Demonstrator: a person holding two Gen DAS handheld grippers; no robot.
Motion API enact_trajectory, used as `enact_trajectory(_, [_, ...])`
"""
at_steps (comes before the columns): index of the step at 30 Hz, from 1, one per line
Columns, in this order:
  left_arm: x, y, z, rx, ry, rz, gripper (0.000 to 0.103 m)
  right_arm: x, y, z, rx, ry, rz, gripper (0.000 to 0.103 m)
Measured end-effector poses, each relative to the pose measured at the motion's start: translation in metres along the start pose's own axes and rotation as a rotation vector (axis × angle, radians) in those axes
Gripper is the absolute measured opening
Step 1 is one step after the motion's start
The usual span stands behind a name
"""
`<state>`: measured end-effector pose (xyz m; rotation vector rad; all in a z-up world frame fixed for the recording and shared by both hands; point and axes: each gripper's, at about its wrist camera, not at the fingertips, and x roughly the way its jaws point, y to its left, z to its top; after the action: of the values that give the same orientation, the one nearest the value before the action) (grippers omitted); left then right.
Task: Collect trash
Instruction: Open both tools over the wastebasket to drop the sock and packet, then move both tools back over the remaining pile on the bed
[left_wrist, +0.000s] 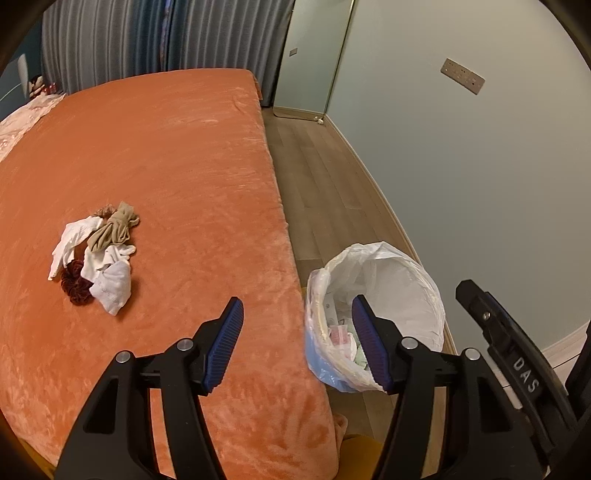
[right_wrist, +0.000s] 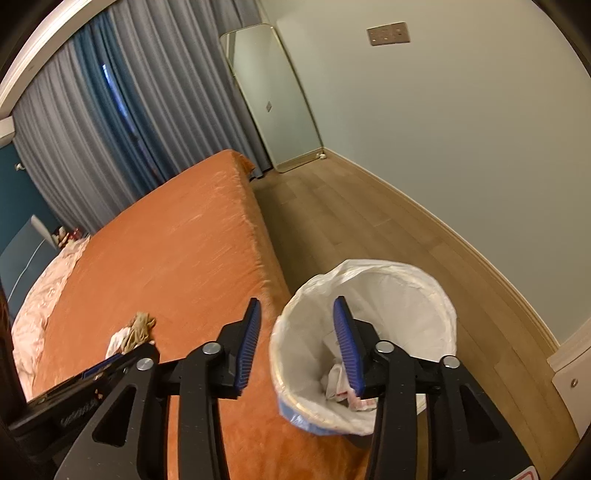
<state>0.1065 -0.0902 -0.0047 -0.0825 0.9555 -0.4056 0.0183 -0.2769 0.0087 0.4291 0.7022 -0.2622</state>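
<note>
A small pile of trash (left_wrist: 96, 254) lies on the orange bed: white crumpled tissues, a tan cloth piece and a dark red scrunchie. It shows partly in the right wrist view (right_wrist: 131, 332). A bin with a white liner (left_wrist: 384, 295) stands on the floor beside the bed, with paper scraps inside; it also shows in the right wrist view (right_wrist: 373, 332). My left gripper (left_wrist: 297, 314) is open and empty above the bed edge. My right gripper (right_wrist: 297, 317) is open and empty over the bin's near rim.
The orange bed (left_wrist: 166, 155) fills the left. Wooden floor (left_wrist: 317, 177) runs between bed and wall. A mirror (right_wrist: 273, 96) leans at the far wall next to grey curtains (right_wrist: 92, 110). Pink bedding (right_wrist: 40, 314) lies at the bed's far left.
</note>
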Motion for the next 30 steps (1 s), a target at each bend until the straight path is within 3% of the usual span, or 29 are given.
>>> enact_trajectory(10, [-0.019, 0.038, -0.008, -0.024, -0.026, 0.055, 0.058, -0.004, 0.041, -0.021, -0.06, 0.041, 0.014, 0.051])
enact_trajectory(30, [-0.067, 0.17, -0.047, -0.198, -0.049, 0.196, 0.059, -0.002, 0.14, -0.083, -0.193, 0.12, 0.088, 0.064])
